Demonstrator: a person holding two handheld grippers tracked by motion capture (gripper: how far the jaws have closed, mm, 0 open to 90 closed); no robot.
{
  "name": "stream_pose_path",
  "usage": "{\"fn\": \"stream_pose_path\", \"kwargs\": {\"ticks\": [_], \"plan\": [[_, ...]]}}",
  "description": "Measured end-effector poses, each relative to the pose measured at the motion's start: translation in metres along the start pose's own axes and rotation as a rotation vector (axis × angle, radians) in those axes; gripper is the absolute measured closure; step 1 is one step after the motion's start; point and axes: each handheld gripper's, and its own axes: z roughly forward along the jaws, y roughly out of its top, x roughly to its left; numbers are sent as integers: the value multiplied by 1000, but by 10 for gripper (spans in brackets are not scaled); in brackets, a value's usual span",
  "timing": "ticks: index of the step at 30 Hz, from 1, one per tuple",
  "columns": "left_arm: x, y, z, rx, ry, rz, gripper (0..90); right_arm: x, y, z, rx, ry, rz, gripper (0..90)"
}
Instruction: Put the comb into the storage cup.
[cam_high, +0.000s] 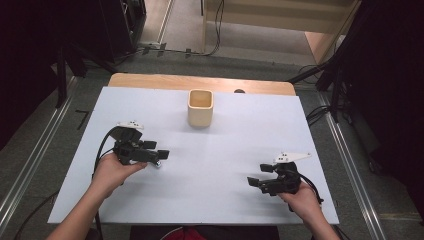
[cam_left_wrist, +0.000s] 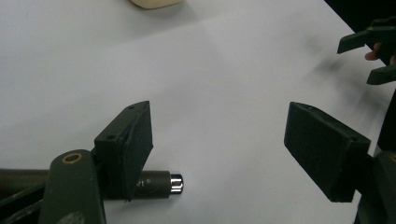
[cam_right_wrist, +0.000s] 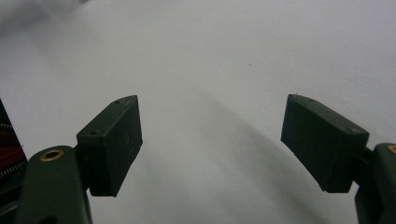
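My left gripper (cam_high: 159, 151) hovers over the left part of the white table (cam_high: 225, 145), jaws wide open and nothing between them (cam_left_wrist: 219, 121). A dark cylindrical pen-like thing with a silver tip (cam_left_wrist: 156, 184) lies on the table, partly hidden under the left jaw. Its tip pokes out below the gripper in the high view (cam_high: 157, 165). My right gripper (cam_high: 257, 175) is low over the table's right front, open over bare surface (cam_right_wrist: 212, 112). It also appears far off in the left gripper view (cam_left_wrist: 355, 63).
A cream square cup (cam_high: 200, 107) stands upright at the back centre of the table, its base edge at the top of the left gripper view (cam_left_wrist: 154, 3). A wooden strip (cam_high: 200, 81) runs along the table's far edge. Cables and dark frames surround the table.
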Motion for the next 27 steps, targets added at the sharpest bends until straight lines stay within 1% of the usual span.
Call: {"fn": "stream_pose_path", "kwargs": {"ticks": [3,10,12,15,18,21,22,23,24,25,26,27], "plan": [[2,4,5,3,0,0,258,0,0,0,0,0,0,188],[3,11,14,3,-5,-18,270,0,0,0,0,0,-2,188],[4,14,16,-5,-15,-35,278,0,0,0,1,-1,-2,188],[5,17,19,-3,0,-29,280,0,0,0,2,0,-2,188],[5,18,21,5,10,-19,281,1,0,0,1,5,-2,188],[7,17,23,11,18,-19,297,1,0,0,-2,7,-4,188],[7,16,23,12,29,-4,312,1,0,0,-1,7,-5,188],[7,16,23,12,29,-4,324,1,0,0,-1,7,-5,188],[6,16,23,11,38,14,331,1,0,0,-1,7,-5,188],[6,15,22,8,40,19,342,1,0,0,-1,8,-5,188],[8,15,22,-2,39,4,371,1,0,0,-1,8,-4,188],[10,14,21,-6,32,-3,391,1,0,0,-1,6,-5,188]]}}
